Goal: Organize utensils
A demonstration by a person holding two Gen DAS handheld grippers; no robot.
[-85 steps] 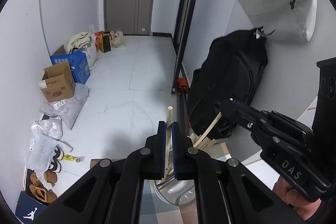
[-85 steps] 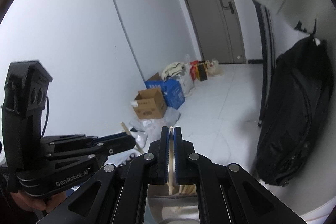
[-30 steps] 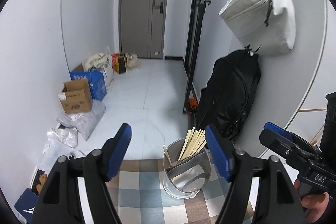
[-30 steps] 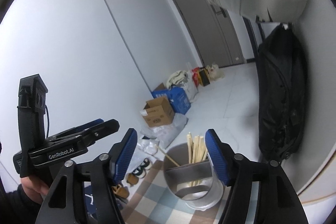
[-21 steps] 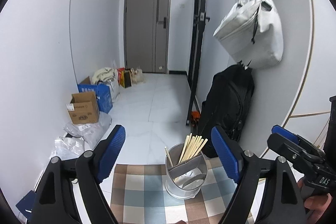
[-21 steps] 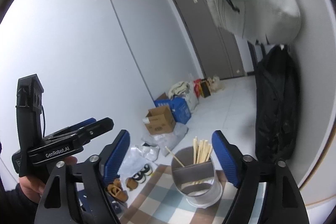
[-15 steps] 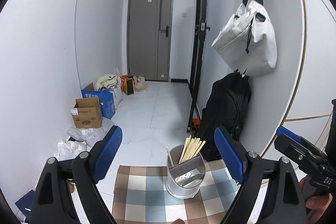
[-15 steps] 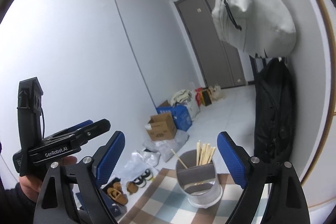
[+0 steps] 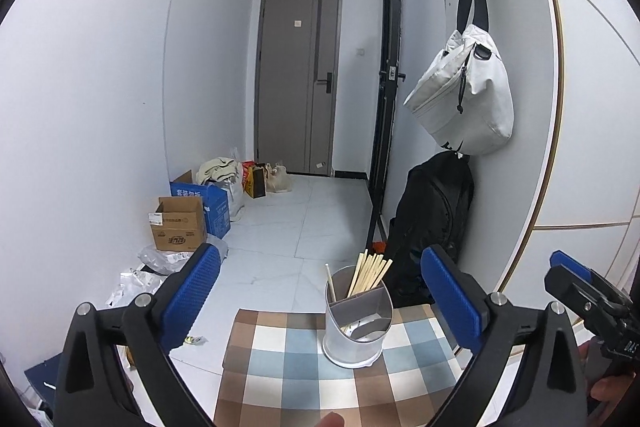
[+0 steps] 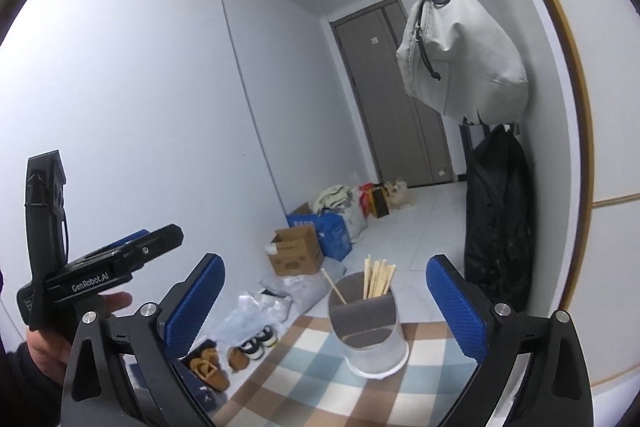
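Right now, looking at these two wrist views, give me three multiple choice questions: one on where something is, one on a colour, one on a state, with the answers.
1. Where does the utensil holder stand?
A. on the checked cloth
B. on the floor
C. inside the cardboard box

2. What colour are the pads on the left gripper?
A. red
B. blue
C. white

3. How do both grippers stand?
A. shut on chopsticks
B. shut, empty
C. open, empty

Answers: 1 A, its base rests on the cloth. 2 B, both pads are blue. 3 C, the right gripper and the left gape wide, having just been opening; the chopsticks stand in the holder.
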